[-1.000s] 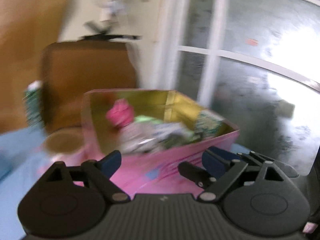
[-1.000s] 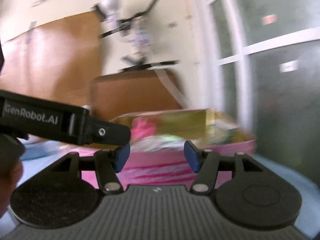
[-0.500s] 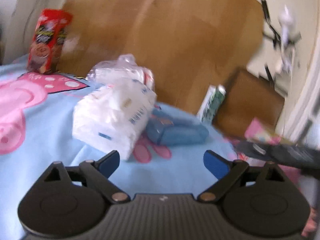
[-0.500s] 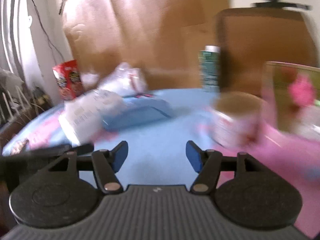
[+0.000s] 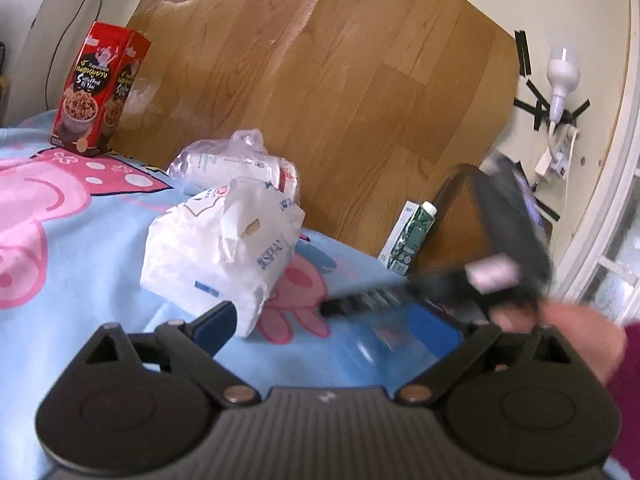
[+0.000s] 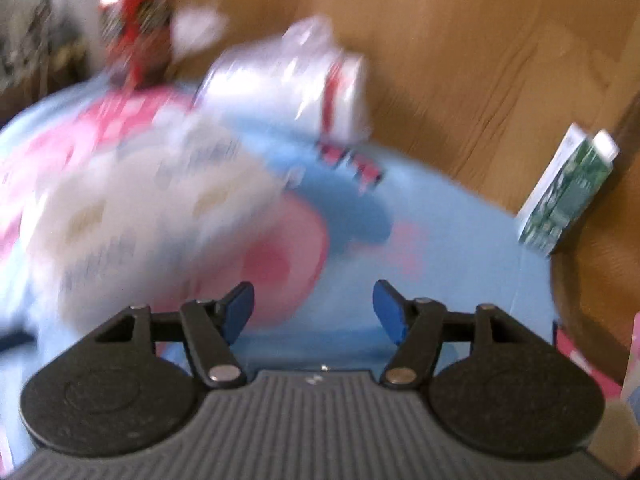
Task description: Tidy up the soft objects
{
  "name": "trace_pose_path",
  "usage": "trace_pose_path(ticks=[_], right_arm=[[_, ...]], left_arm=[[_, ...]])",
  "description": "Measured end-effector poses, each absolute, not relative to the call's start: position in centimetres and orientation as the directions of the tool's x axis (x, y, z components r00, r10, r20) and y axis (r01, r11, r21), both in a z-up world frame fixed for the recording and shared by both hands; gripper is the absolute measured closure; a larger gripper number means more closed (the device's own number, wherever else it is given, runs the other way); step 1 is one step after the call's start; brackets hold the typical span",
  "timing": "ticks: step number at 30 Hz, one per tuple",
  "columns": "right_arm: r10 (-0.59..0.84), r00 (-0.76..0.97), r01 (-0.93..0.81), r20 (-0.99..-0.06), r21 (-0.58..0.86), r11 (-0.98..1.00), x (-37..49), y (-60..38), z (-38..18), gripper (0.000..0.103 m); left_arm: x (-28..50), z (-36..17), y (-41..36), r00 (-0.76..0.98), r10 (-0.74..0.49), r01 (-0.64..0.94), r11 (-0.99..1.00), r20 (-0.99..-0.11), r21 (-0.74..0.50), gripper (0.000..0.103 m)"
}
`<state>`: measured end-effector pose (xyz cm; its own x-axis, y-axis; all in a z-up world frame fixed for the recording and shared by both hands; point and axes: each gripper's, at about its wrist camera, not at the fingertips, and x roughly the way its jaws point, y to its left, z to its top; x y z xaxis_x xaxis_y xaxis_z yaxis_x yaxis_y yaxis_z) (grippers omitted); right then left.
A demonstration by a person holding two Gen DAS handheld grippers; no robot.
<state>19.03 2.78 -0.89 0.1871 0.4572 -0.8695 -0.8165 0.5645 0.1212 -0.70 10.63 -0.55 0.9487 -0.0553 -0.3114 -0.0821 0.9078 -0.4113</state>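
Observation:
A white soft tissue pack [image 5: 224, 248] lies on the blue cartoon cloth [image 5: 80, 280], just ahead of my left gripper [image 5: 332, 324], which is open and empty. Behind the white pack lies a clear-wrapped pack [image 5: 236, 164]. A blue soft pack [image 5: 396, 332] lies between the left fingers, under the blurred right gripper [image 5: 496, 256]. In the right wrist view the right gripper [image 6: 314, 312] is open and empty, with the white pack [image 6: 140, 216] blurred at left and the clear-wrapped pack [image 6: 288, 92] behind it.
A red snack box [image 5: 98, 88] stands at the far left against a wooden board [image 5: 320, 80]. A green carton [image 5: 412, 240] leans by a brown box at the right; it also shows in the right wrist view [image 6: 568, 192].
Both grippers swung left, away from the pink box of items, to face the soft packs. The right gripper has come in over the blue pack. Both stay open.

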Motion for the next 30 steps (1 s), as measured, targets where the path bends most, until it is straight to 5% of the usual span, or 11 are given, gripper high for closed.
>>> trace_pose_path(ticks=[5,11,16,20,26,30], right_arm=[[0.6,0.227,-0.788,-0.767,0.217,0.576,15.6,-5.1,1.4,0.037],[0.666,0.499,-0.651,-0.554,0.268,0.71,9.9,-16.2,5.1,0.025],[0.637,0.464,-0.625,-0.616,0.282,0.728,9.7,-17.9,3.5,0.025],[0.593,0.464,-0.602,-0.658,0.257,0.756,9.1,-17.7,2.4,0.025],[0.531,0.487,-0.596,-0.693,0.181,0.783,8.1,-20.3,1.6,0.025],[0.528,0.501,-0.556,-0.686,0.212,0.803,8.6,-22.6,1.7,0.025]], left_arm=[[-0.5,-0.6,10.7,0.946,-0.087,-0.054,0.908,-0.312,-0.416,0.006],[1.3,-0.4,9.1,0.91,-0.205,0.05,0.917,-0.36,-0.397,0.006],[4.5,-0.6,7.6,0.874,-0.227,0.016,0.897,-0.429,-0.441,0.001],[5.1,-1.4,6.1,0.781,-0.422,0.119,0.824,-0.461,-0.554,0.012],[2.7,0.6,0.9,0.703,-0.584,0.381,0.791,-0.407,-0.478,0.01],[3.4,2.6,2.2,0.779,-0.511,0.335,0.828,-0.363,-0.449,0.003]])
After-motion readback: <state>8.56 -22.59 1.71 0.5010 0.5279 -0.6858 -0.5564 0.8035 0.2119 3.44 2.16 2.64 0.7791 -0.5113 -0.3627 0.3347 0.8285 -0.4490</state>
